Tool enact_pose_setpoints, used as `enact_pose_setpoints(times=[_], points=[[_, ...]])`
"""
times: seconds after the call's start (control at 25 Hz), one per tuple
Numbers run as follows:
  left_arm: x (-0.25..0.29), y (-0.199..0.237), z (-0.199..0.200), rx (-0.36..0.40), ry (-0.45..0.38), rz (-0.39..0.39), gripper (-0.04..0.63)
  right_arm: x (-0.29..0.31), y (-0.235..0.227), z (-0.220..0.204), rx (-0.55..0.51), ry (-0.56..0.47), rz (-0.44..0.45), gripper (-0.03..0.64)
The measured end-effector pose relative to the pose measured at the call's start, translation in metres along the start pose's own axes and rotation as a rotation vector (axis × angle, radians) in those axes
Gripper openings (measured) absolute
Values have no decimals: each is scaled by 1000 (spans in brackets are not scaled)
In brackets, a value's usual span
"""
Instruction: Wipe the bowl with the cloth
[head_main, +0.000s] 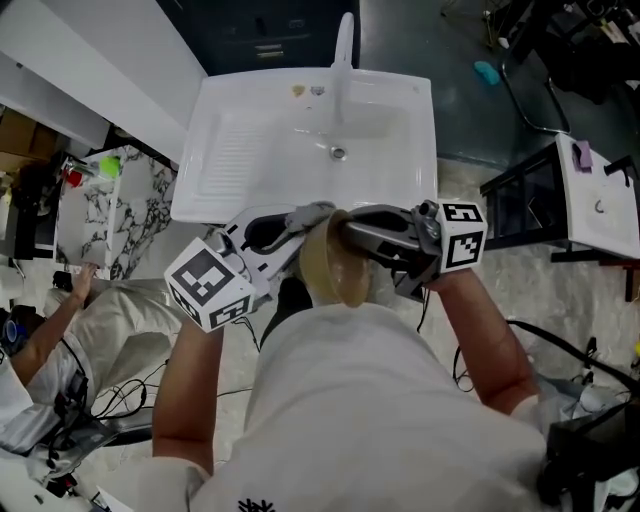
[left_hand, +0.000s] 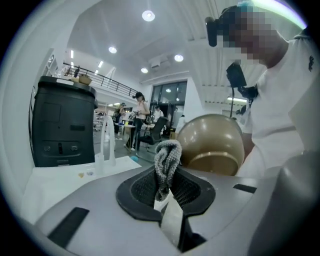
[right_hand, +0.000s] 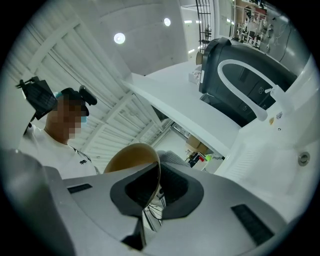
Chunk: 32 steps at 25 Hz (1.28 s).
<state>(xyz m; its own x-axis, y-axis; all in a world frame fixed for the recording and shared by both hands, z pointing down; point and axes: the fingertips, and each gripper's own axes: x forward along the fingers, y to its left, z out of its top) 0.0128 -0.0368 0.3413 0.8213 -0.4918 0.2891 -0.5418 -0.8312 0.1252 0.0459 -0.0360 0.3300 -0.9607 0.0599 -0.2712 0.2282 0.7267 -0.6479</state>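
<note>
— What have I got hold of?
— Your right gripper (right_hand: 152, 192) has its jaws clamped on the thin rim of the bowl (right_hand: 131, 156), a smooth, round, tan shell tipped on edge before your chest. Your left gripper (left_hand: 167, 186) pinches the cloth (left_hand: 167, 156), a grey nubbly knit bunched into a loop just beside the bowl.
— And below?
— A glossy white sink (head_main: 250, 150) with a ribbed drainboard and a slim white faucet (head_main: 343, 40). The speckled pale floor (head_main: 540, 290) has black cables (head_main: 130, 400) lying on it.

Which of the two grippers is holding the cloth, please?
The left gripper: its jaws pinch the grey cloth, whereas the right gripper clamps the tan bowl by its rim.
</note>
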Motion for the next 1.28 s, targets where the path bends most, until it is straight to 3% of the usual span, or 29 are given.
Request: enact_pose_setpoints(times=[0.72, 1.28], points=[[-19, -17, 29, 36, -63, 13, 58, -27, -27, 16, 55, -122, -85, 23], [-15, -49, 15, 5, -53, -122, 58, -36, -34, 25, 99, -201, -98, 23]])
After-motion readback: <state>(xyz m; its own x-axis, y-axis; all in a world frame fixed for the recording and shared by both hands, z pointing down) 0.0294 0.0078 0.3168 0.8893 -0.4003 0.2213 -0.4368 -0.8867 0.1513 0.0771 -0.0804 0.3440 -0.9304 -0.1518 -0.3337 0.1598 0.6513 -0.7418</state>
